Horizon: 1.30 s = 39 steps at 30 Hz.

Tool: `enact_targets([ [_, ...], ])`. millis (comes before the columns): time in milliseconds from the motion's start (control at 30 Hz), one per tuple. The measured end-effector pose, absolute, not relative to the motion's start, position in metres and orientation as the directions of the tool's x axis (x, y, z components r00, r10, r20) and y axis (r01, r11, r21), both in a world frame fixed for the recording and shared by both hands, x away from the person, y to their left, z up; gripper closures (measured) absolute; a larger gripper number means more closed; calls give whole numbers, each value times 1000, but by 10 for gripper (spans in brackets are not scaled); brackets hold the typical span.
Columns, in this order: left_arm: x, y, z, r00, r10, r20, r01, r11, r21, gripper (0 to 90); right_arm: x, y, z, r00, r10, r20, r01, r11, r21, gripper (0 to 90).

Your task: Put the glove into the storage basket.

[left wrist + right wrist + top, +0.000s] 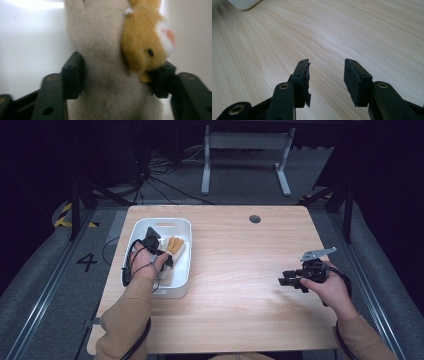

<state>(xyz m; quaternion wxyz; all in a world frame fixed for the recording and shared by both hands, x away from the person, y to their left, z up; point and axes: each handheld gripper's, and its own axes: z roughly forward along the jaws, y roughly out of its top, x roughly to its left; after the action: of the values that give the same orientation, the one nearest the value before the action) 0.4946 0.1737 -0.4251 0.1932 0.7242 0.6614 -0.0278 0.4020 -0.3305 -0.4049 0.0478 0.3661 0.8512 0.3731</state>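
Black jaws of the left gripper [117, 75] are clamping the cream-and-orange plush toy [112, 62] inside the white plastic bin [182, 265]. Right gripper [325, 77] is hovering wide, empty. Advise lifting straight up, clearing the rim.

Dim surroundings, lit table [235, 285]; plush toy [112, 75] blurred close-up.

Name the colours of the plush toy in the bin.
Cream and orange plush toy, clearest in the left gripper view.

Plush toy [110, 75] fuzzy cloth – bin [181, 227] glossy plastic, table [240, 270] matt wood w/ grain.
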Motion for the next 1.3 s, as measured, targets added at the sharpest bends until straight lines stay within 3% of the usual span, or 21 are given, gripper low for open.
enact_targets([
  [233, 492, 168, -414, 150, 964, -220, 959, -88, 271, 183, 402, -330, -405, -731, 652, 201, 586, 449, 675, 543],
  [500, 484, 160, -389, 188, 966, -174, 936, -123, 331, 187, 402, -331, -404, -732, 654, 192, 578, 447, 683, 533],
  [600, 480, 156, -376, 210, 960, -184, 919, -130, 373, 234, 402, -331, -404, -733, 654, 190, 576, 448, 684, 528],
  [833, 467, 146, -347, 259, 948, -186, 882, -154, 446, 237, 405, -330, -405, -733, 653, 191, 579, 451, 679, 524],
  [1067, 451, 134, -326, 366, 904, -223, 836, -214, 505, 305, 406, -329, -405, -739, 649, 182, 568, 455, 685, 498],
  [1300, 433, 119, -311, 471, 858, -206, 771, -287, 568, 301, 406, -333, -405, -732, 658, 178, 569, 445, 691, 479],
])
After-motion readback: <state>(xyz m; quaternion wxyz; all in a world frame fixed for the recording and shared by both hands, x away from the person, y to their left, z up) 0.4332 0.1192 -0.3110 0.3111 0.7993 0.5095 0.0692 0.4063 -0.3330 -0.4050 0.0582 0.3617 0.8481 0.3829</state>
